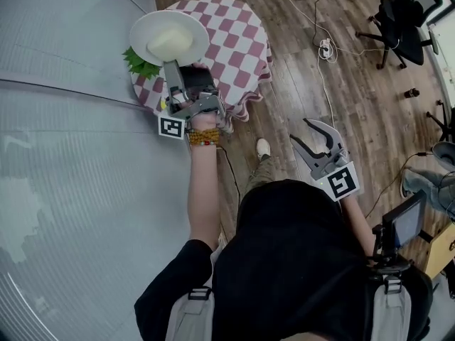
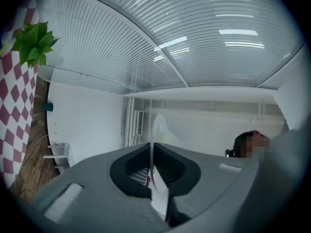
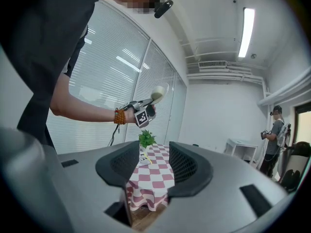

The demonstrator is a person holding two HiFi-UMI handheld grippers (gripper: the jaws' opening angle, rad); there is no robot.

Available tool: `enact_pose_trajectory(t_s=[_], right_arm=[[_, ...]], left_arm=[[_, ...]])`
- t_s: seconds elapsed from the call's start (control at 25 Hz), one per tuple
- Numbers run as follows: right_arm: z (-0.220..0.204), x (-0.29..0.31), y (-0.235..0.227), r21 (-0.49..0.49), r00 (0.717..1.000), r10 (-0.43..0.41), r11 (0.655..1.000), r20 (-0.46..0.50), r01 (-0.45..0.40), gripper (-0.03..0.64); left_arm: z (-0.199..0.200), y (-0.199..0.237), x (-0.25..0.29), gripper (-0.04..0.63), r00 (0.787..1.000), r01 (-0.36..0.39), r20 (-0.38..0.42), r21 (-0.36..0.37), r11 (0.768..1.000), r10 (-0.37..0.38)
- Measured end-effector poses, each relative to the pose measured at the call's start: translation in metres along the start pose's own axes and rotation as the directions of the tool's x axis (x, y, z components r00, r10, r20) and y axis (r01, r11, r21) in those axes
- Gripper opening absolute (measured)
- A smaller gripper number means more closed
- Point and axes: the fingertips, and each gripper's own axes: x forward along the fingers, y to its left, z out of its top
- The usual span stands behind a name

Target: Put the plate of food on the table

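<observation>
A white plate with a pale mound of food hangs in the air over the left edge of the round table, which has a red-and-white checked cloth. My left gripper is shut on the plate's near rim. In the left gripper view that thin rim stands edge-on, pinched between the jaws of the left gripper. My right gripper is open and holds nothing, low over the wood floor. In the right gripper view the open right gripper frames the table, with the plate high above it.
A green plant stands at the table's left edge under the plate. A glass wall with blinds runs along the left. Cables and a power strip lie on the floor, office chairs stand at far right, and another person stands far off.
</observation>
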Motion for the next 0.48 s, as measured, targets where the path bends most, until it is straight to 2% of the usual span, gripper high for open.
enact_pose_trajectory(t_s=[0.12, 0.28, 0.48], right_arm=[[-0.003, 0.016, -0.014, 0.017, 1.000, -0.012, 1.000, 0.000, 0.012, 0.184], [-0.008, 0.055, -0.033, 0.009, 1.000, -0.005, 1.000, -0.011, 0.005, 0.184], [0.001, 0.096, -0.058, 0.025, 1.000, -0.024, 0.999, 0.017, 0.024, 0.184]], left_arm=[[0.010, 0.036, 0.027, 0.014, 0.995, -0.096, 0.023, 0.009, 0.995, 0.096], [0.023, 0.106, 0.047, 0.014, 0.960, -0.276, 0.046, 0.002, 0.961, 0.275], [0.031, 0.172, 0.066, 0.014, 0.927, -0.373, 0.037, -0.023, 0.928, 0.373]])
